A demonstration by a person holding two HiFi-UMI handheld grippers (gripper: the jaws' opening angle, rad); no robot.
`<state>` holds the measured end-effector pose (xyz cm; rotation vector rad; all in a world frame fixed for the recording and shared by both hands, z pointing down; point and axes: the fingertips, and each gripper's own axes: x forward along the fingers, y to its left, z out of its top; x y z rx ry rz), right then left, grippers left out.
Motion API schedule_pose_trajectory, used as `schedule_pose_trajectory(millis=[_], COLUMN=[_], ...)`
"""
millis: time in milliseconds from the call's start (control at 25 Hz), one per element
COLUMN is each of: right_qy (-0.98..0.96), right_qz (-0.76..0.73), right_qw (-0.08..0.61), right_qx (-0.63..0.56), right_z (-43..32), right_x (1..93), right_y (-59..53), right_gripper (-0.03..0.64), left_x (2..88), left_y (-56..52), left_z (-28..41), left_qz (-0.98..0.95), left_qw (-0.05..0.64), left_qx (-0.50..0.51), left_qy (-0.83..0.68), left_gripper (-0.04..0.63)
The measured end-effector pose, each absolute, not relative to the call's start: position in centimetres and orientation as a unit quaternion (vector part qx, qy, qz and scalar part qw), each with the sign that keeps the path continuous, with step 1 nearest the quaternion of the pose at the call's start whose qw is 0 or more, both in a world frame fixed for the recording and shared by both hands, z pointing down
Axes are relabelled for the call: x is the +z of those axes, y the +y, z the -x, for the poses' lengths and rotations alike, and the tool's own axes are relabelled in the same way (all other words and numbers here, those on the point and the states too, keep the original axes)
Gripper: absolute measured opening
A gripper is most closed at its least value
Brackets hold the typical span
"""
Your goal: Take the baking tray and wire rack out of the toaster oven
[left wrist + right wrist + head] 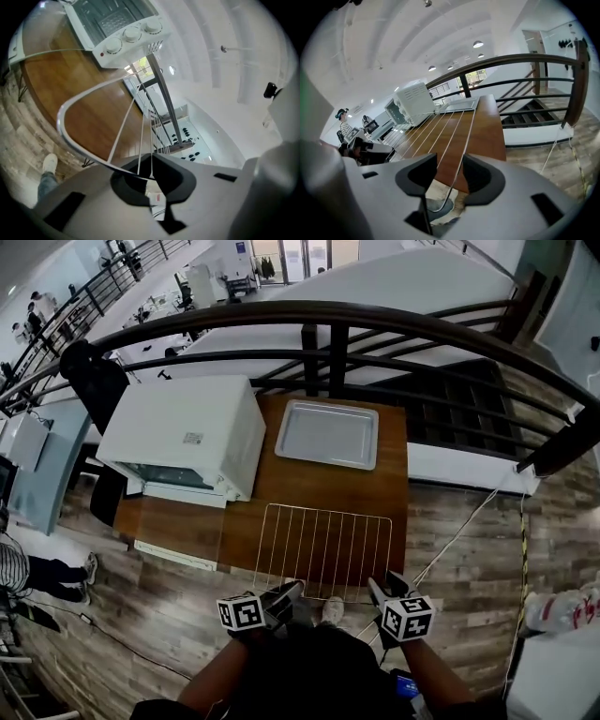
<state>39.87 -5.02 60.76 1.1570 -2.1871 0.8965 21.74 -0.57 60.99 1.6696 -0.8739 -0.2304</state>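
Wire rack point(323, 549): held before the toaster oven point(183, 432), over the surface point(309, 488).
Baking tray point(328, 434): set beside the toaster oven.
Left gripper point(286, 594): clamped on the rack.
Right gripper point(382, 589): parted around a rack wire.

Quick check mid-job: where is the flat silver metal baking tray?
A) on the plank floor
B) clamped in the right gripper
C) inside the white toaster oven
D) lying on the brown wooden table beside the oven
D: the head view shows the flat silver metal baking tray lying on the brown wooden table, beside the white toaster oven and outside it.
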Motion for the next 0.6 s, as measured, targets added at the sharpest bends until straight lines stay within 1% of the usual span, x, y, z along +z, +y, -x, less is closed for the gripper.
schedule_pose_trajectory(millis=[320,600], right_qy=[-0.778,-0.763], right_qz=[-0.410,-0.413], right_qw=[0.306,0.341], right_qx=[0.365,0.362], right_z=[-39.4,-38.8], right_x=[64.9,67.1], right_y=[-4.6,-4.8], right_gripper=[0.179,0.187], left_x=[65.2,67.2], left_y=[-0.2,-0.2], left_z=[-21.4,-20.8], left_qz=[-0.671,-0.652], left_qw=[0.639,0.658], left_qx=[-0.097,-0.088], left_qy=[-0.363,-0.367], left_gripper=[0.011,0.012])
